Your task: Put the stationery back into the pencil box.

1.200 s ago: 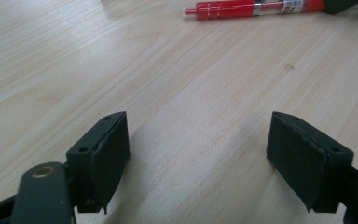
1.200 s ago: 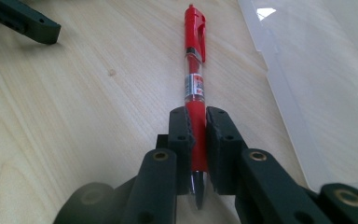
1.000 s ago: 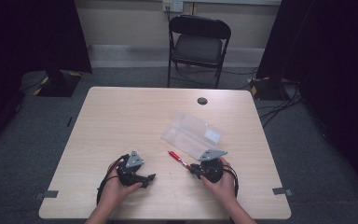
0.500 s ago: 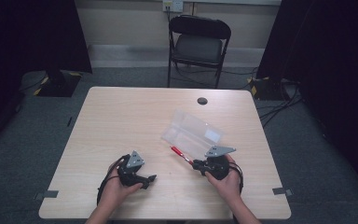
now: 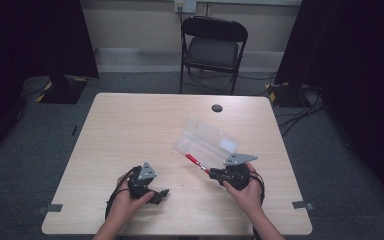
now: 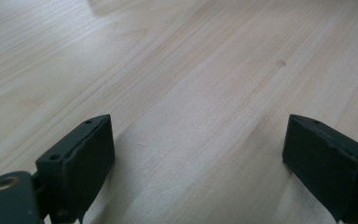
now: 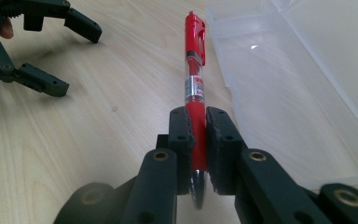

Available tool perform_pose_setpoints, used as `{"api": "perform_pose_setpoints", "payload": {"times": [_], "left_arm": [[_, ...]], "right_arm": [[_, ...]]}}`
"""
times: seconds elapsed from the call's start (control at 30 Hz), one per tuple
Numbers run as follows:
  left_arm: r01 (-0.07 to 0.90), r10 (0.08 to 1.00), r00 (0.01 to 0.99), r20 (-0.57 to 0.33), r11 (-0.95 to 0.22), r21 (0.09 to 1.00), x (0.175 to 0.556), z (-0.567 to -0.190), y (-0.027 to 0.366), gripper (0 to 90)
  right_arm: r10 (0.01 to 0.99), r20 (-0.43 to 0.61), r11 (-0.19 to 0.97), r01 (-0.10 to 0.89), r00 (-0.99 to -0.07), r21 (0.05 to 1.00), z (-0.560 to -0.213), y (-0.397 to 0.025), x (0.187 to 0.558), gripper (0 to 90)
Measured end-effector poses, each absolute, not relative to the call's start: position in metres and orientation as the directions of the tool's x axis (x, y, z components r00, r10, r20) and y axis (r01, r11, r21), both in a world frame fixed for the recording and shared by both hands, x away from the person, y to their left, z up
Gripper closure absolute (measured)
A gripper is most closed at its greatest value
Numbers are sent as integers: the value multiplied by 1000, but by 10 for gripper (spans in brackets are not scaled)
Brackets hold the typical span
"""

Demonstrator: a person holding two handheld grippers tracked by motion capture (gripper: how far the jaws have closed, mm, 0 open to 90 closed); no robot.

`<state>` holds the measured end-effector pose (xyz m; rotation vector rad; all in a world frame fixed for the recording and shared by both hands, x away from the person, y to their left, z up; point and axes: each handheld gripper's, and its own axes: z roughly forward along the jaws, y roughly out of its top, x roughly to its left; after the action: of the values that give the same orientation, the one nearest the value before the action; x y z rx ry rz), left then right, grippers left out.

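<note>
A red pen with a clear middle and red clip sticks forward out of my right gripper, which is shut on its grip end. In the high view the red pen hangs just beside the near edge of an open clear plastic case, with my right gripper behind it. The same clear plastic case lies to the pen's right in the right gripper view. My left gripper rests open near the table's front left, its black fingers wide apart over bare wood.
The light wooden table has a small black round cap near its far edge. A black folding chair stands beyond the table. Dark curtains hang on both sides, and cables lie on the floor at the right.
My right gripper has moved right and slightly away from me, carrying the red pen closer to the clear case. The left gripper has stayed put.
</note>
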<state>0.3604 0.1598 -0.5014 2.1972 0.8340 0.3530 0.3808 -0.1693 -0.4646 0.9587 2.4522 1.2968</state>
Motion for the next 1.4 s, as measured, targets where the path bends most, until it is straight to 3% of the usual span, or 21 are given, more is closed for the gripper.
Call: {"api": "perform_pose_setpoints", "payload": {"times": [1.4], "left_arm": [[454, 650, 760, -7, -522, 723, 361, -502, 158, 44]], "right_arm": [[629, 125, 366, 434, -768, 824, -438, -193, 409, 817]]}}
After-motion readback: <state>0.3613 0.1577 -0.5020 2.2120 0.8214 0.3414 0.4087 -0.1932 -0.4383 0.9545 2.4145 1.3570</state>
